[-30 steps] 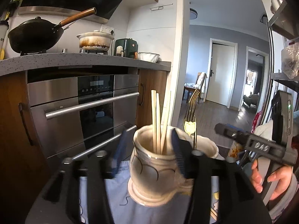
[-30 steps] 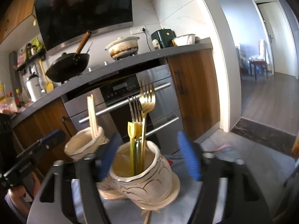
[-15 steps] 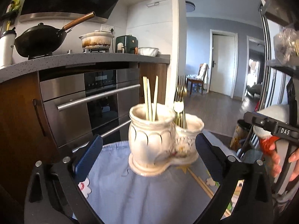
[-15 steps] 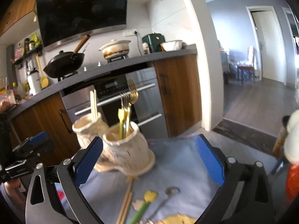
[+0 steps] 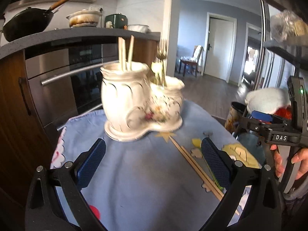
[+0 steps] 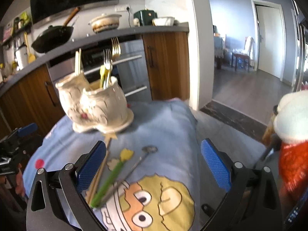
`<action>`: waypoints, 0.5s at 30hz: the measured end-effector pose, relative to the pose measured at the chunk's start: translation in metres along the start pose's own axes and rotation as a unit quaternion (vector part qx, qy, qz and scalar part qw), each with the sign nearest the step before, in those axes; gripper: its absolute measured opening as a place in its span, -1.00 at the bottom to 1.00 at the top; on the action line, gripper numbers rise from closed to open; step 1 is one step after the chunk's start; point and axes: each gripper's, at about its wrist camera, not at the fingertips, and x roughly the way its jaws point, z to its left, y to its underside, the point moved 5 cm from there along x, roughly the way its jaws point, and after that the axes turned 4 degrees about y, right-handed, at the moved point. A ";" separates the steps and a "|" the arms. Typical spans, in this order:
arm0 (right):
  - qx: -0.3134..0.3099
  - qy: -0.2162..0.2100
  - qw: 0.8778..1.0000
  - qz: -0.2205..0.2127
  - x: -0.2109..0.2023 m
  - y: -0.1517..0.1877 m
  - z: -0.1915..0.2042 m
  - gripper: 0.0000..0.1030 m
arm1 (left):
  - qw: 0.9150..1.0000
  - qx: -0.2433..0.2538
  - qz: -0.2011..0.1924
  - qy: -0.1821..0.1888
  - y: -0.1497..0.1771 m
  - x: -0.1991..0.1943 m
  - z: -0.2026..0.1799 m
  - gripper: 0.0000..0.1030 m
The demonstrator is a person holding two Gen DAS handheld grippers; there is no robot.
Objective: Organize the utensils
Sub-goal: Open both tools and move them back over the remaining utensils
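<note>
The blue-clothed table [image 6: 169,127] is carrying the white twin-pot holder [image 5: 138,104] at its far side, with chopsticks and forks standing in it. Near the right tongs [image 6: 153,163], loose chopsticks [image 6: 98,175], a green-handled utensil [image 6: 109,179] and a metal spoon [image 6: 134,165] are lying close together. Both the left tongs [image 5: 153,160] and the right have just been opening and are gaping wide, empty. Closing on that tight cluster is risking pinching two pieces or bunching cloth
</note>
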 end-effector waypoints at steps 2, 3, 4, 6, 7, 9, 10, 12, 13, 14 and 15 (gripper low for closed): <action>-0.002 0.006 1.000 0.015 0.006 0.008 0.000 0.90 | 1.000 0.004 0.008 0.003 0.006 0.005 -0.004 0.90; -0.001 0.009 1.000 0.020 0.008 0.011 -0.001 0.90 | 1.000 0.006 0.013 0.005 0.010 0.007 -0.006 0.90; 0.001 0.011 1.000 0.027 0.012 0.014 0.000 0.90 | 1.000 0.008 0.016 0.004 0.012 0.010 -0.006 0.90; 0.002 0.013 0.999 0.037 0.016 0.019 -0.001 0.90 | 1.000 0.010 0.020 0.000 0.017 0.013 -0.006 0.90; 0.002 0.014 0.999 0.042 0.018 0.020 0.000 0.90 | 1.000 0.009 0.022 0.000 0.018 0.014 -0.005 0.90; -0.003 0.015 0.999 0.051 0.025 0.021 0.004 0.90 | 1.000 0.006 0.027 0.000 0.021 0.017 -0.003 0.90; -0.006 0.014 0.998 0.055 0.028 0.021 0.006 0.90 | 1.000 0.004 0.029 0.000 0.023 0.018 -0.002 0.90; -0.016 0.012 0.998 0.067 0.036 0.022 0.013 0.85 | 0.999 0.002 0.034 0.001 0.026 0.021 -0.001 0.89; -0.020 0.011 0.997 0.073 0.040 0.023 0.016 0.84 | 0.999 0.002 0.037 0.002 0.028 0.023 -0.001 0.90; -0.026 0.011 0.996 0.080 0.046 0.022 0.020 0.72 | 0.999 0.002 0.038 0.003 0.029 0.024 -0.002 0.90; -0.028 0.014 0.996 0.085 0.049 0.022 0.022 0.47 | 0.999 0.001 0.040 0.005 0.031 0.025 -0.002 0.90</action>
